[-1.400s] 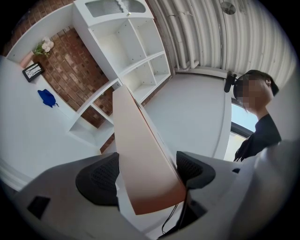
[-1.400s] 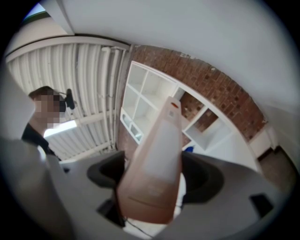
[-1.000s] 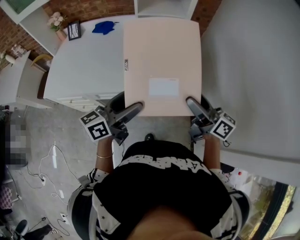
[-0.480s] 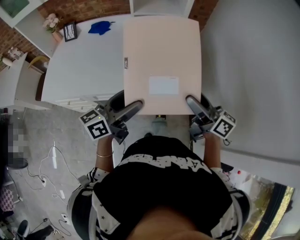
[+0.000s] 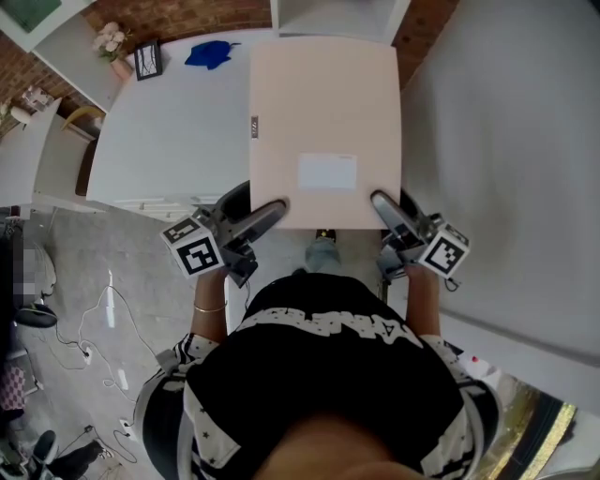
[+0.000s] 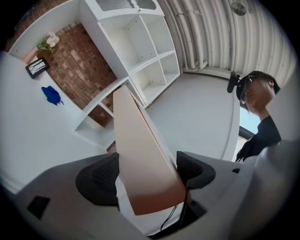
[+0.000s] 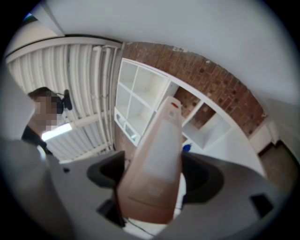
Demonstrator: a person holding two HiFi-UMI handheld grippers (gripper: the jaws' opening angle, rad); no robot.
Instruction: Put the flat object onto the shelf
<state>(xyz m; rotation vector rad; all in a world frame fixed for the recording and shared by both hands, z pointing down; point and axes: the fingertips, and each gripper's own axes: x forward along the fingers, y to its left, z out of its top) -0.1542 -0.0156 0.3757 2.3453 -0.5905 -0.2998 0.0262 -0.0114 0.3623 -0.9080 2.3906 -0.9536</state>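
A large flat pale-pink board (image 5: pixel 325 131) with a white label is held level in front of me, over the edge of a white table (image 5: pixel 178 122). My left gripper (image 5: pixel 267 215) is shut on its near left corner, my right gripper (image 5: pixel 384 208) on its near right corner. In the left gripper view the board (image 6: pixel 140 150) runs edge-on between the jaws of the left gripper (image 6: pixel 146 176) toward a white cubby shelf (image 6: pixel 145 51). In the right gripper view the board (image 7: pixel 157 159) sits between the jaws of the right gripper (image 7: pixel 154 176), with the shelf (image 7: pixel 140 101) beyond.
On the table's far left stand a small framed picture (image 5: pixel 147 60), a flower pot (image 5: pixel 112 45) and a blue cloth (image 5: pixel 210 53). A brick wall (image 5: pixel 187 17) backs the shelf. A white wall (image 5: pixel 506 159) is at the right. Cables (image 5: pixel 94 328) lie on the grey floor.
The board and both grippers hold almost the same place; the table and shelf shift slightly in view, and a foot now shows under the board's near edge.
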